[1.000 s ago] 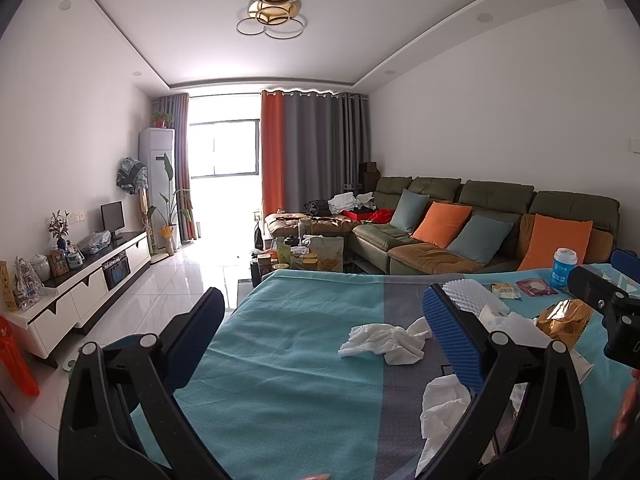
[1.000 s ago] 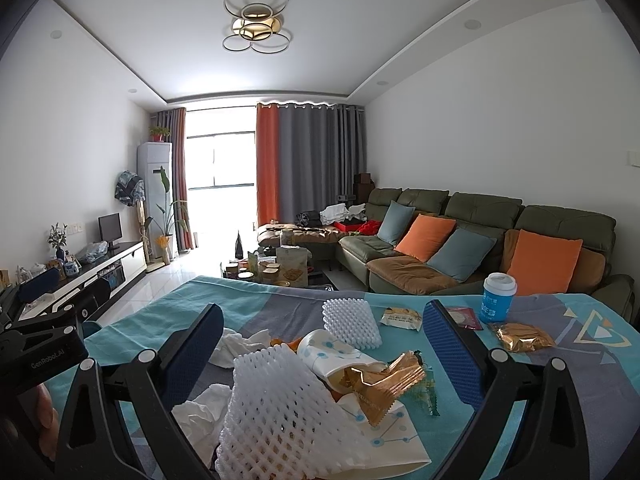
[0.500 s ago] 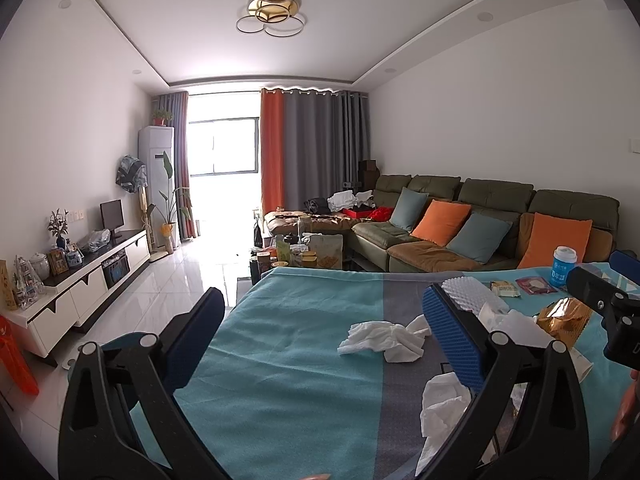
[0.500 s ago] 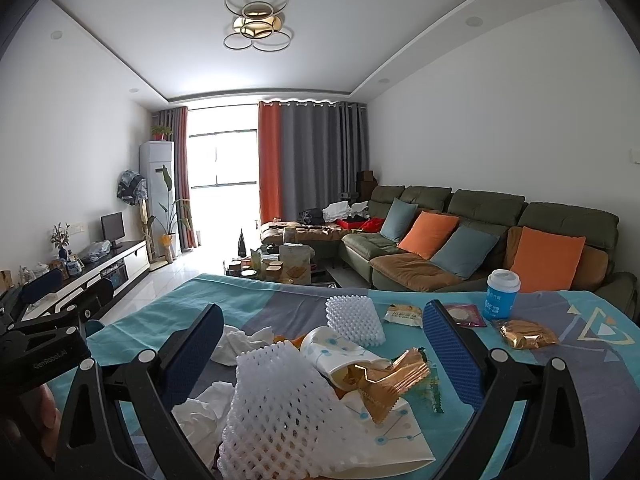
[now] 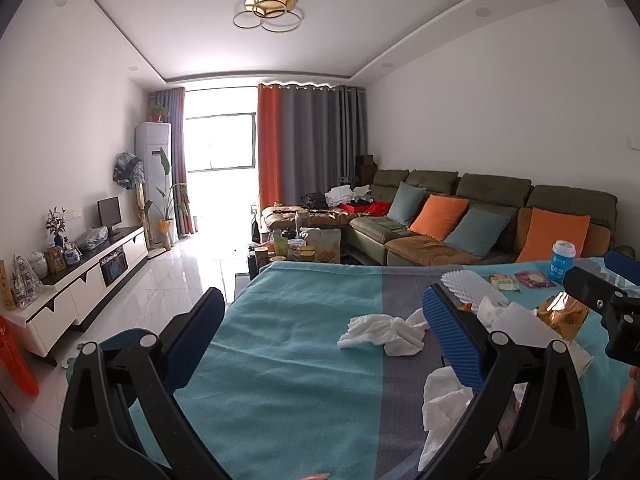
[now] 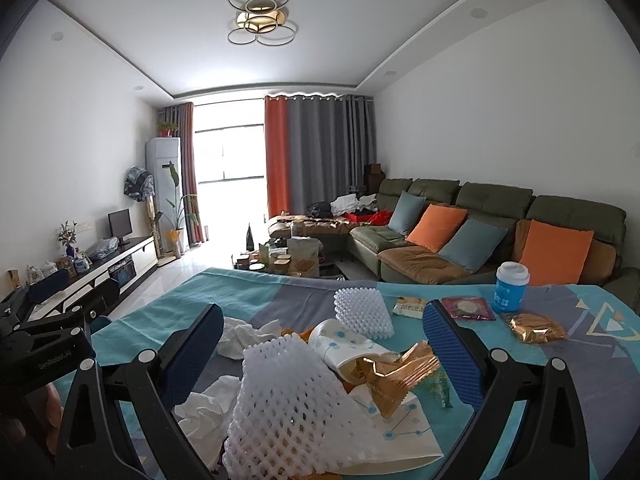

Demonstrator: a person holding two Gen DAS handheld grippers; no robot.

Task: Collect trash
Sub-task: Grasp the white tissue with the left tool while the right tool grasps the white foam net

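Status: collection not begun, by the look of it. All trash lies loose on the cloth [image 6: 560, 380]; no bin is in view.

Left gripper [image 5: 320, 344]: jaws wide, empty, hovering above bare cloth with a crumpled tissue [image 5: 384, 330] just ahead.

Right gripper [image 6: 324, 348]: jaws wide, empty, poised over the main heap.

Heap contents: white foam net [image 6: 280, 396], soft open mesh; a second net [image 6: 362, 308] behind; a paper cup [image 6: 348, 346] lying on its side; a crinkled gold wrapper [image 6: 396, 372]; limp tissues [image 6: 208, 408].

Apart to the right: gold packet [image 6: 534, 328], flat sachets, upright blue cup [image 6: 510, 286].
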